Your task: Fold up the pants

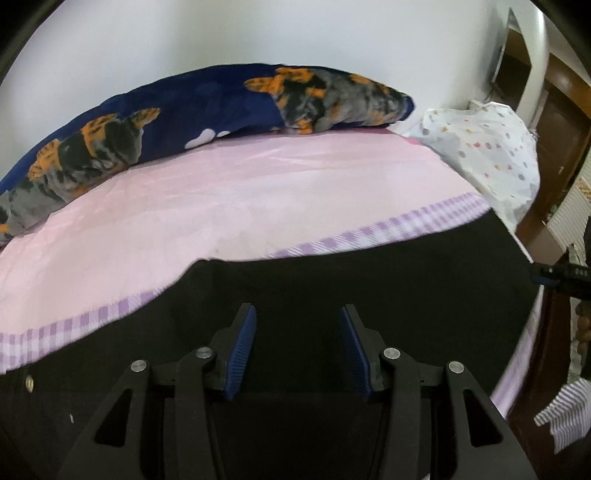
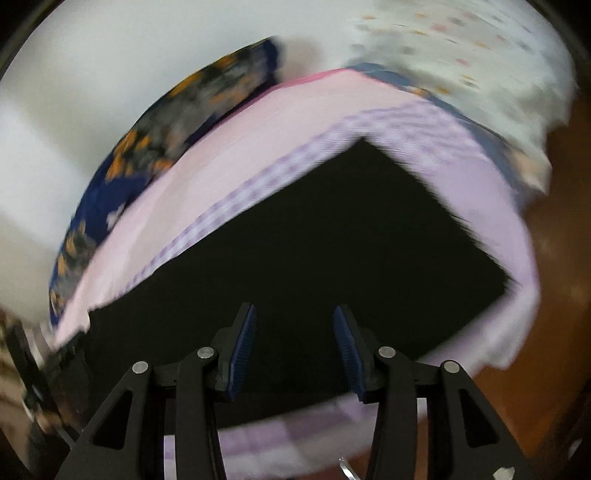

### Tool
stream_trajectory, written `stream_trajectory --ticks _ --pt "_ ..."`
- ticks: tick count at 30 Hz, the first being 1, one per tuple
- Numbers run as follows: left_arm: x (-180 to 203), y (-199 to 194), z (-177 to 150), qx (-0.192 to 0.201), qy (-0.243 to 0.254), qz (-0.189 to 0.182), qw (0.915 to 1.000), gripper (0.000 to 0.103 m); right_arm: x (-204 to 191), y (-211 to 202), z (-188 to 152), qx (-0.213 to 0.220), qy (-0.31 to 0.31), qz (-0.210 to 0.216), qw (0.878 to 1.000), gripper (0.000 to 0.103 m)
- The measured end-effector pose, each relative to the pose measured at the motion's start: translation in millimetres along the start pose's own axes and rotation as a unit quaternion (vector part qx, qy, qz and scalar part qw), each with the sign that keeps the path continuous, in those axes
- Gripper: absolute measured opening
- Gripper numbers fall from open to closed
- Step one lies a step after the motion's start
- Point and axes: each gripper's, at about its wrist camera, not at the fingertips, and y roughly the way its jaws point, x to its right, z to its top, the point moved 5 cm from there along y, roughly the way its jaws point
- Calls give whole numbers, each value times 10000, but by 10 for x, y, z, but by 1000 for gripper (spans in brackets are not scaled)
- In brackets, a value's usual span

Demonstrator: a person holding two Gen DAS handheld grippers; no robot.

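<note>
My left gripper [image 1: 298,325], black with ribbed blue pads [image 1: 242,354], was open, and there was nothing between its two fingers. It hung over the black cloth pants [image 1: 369,288], which lay spread flat on the near part of the bed. A small round metal button [image 1: 28,382] showed on the pants near the left edge of that view. My right gripper [image 2: 294,325], the same black kind with blue pads, was open too, with a clear gap and no cloth in it. It also hung over the black pants [image 2: 314,240], and from there I could see one square corner of them near the edge of the bed. That view was blurry, so small things were hard to make out. Under the pants was a smooth pink bed sheet [image 1: 240,192] with a band of purple and white checks [image 1: 388,225] along it. Farther back, by the white wall [image 1: 258,33], lay a long, soft, dark blue blanket [image 1: 207,107] with orange, grey and black patches. At the far right corner of the bed sat a white cloth with small coloured dots [image 1: 487,155]. Past the bed on the right stood brown wooden furniture [image 1: 557,122].
</note>
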Motion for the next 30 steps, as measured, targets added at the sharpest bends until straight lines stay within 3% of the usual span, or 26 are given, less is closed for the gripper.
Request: stream_trajectory --ticks 5,11,20,23,26,30 --pt "244 -172 -185 -40 133 -179 9997 51 552 -257 -104 163 821 37 9965 42" --pt "532 -211 -477 -308 263 -313 9987 52 865 -260 -201 231 1496 368 9878 42" --pt "816 -101 -702 -659 571 -339 9956 52 1096 -159 -39 480 1802 447 9814 37" --pt "811 -80 -701 -673 541 -342 9957 52 1142 -108 72 598 1815 419 9807 30" --pt "767 -5 -730 -790 407 -383 9953 52 1139 -49 141 551 1721 334 9830 11" --pt "674 69 -755 -802 199 -417 9957 52 1055 -99 166 541 1632 503 9838 9"
